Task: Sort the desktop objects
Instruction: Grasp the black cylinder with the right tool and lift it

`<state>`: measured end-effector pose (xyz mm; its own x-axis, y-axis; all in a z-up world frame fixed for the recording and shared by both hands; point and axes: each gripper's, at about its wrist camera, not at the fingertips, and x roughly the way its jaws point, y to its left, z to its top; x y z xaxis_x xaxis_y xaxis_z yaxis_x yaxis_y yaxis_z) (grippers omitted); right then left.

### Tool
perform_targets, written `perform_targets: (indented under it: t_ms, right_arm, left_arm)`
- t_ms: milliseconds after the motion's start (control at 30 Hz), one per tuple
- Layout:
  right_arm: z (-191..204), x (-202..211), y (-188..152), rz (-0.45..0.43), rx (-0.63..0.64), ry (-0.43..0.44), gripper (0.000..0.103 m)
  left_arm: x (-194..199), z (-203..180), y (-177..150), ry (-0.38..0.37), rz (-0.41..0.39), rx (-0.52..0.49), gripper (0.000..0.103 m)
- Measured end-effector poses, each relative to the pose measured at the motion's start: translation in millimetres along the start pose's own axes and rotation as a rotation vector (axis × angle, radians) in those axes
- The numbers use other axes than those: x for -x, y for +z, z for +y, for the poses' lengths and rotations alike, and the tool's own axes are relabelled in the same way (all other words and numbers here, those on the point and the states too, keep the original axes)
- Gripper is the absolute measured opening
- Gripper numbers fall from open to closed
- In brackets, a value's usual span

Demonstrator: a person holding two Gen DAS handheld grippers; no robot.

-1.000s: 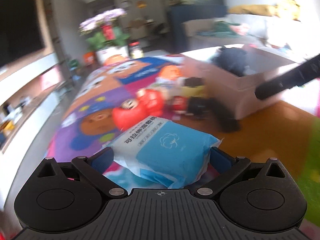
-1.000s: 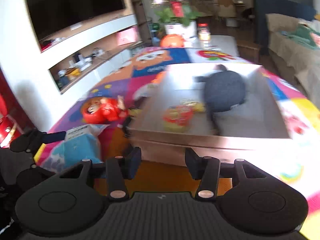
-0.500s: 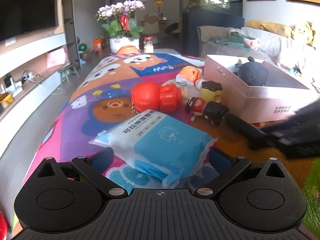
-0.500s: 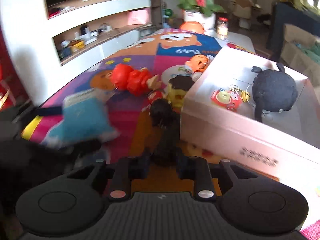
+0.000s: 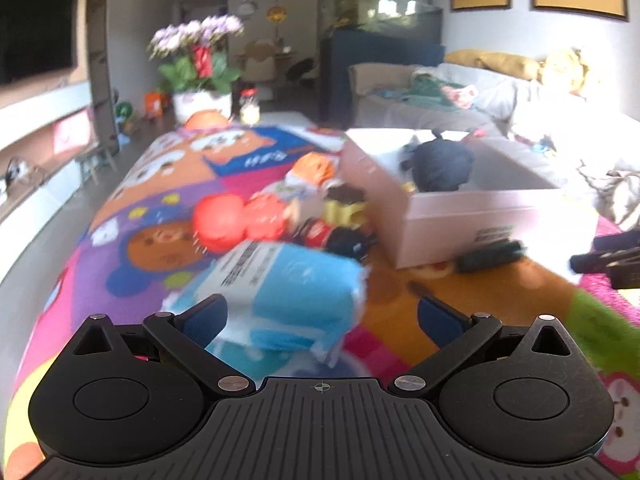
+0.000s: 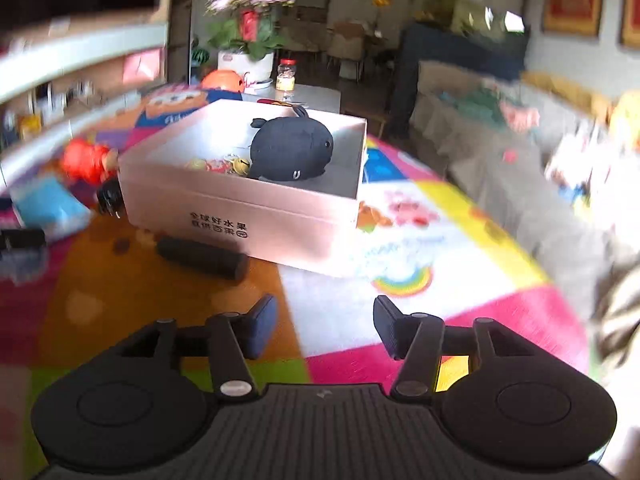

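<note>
The left gripper (image 5: 322, 314) stands spread — the blue tissue pack (image 5: 280, 292) lies loose between its fingers. Low in frame, the right gripper (image 6: 325, 328) is opening on nothing — the black cylinder (image 6: 202, 258) lies above-left.

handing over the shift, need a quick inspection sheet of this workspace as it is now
surface: colourful cartoon play mat.
job's things: open pink box holding a dark plush; blue tissue pack, red toy and black cylinder lie on the mat.
clutter: small figures beside the box, blurred.
grippers: left gripper open, the pack between its fingers; right gripper opening, empty.
cables: nothing seen.
surroundings: potted flowers, sofa.
</note>
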<state>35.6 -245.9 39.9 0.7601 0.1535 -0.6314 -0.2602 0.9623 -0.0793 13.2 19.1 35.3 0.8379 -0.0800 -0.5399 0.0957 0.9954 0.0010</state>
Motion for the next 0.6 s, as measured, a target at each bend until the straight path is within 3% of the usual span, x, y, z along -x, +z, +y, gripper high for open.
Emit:
perform_targets:
  t_ms: [67, 133, 233, 333, 467, 600]
  right_arm:
    - [2.7, -2.4, -3.2, 0.003, -0.021, 0.041, 0.056]
    - [10.4, -5.8, -5.8, 0.002, -0.013, 0.070, 0.066]
    - [24.9, -14.5, -1.6, 0.021, -0.023, 0.124, 0.078]
    - [41.2, -30.6, 13.4, 0.052, -0.071, 0.156, 0.096]
    - [56.8, -54.8, 32.7, 0.117, -0.157, 0.143, 0.098]
    - [77.8, -72.3, 35.1, 0.118, -0.131, 0.080, 0.097]
  left_arm:
    - [5.5, -6.0, 2.4, -0.045, -0.003, -0.014, 0.103]
    - [6.4, -12.8, 2.6, -0.071, 0.006, -0.051, 0.103]
    - [-1.2, -20.2, -1.0, -0.003, 0.022, -0.114, 0.103]
    - [-7.9, -15.8, -3.0, 0.030, 0.045, -0.087, 0.103]
    - [-7.1, -13.1, -5.8, 0.019, 0.038, -0.058, 0.103]
    - [-4.2, -10.9, -7.5, 0.031, 0.012, -0.075, 0.103]
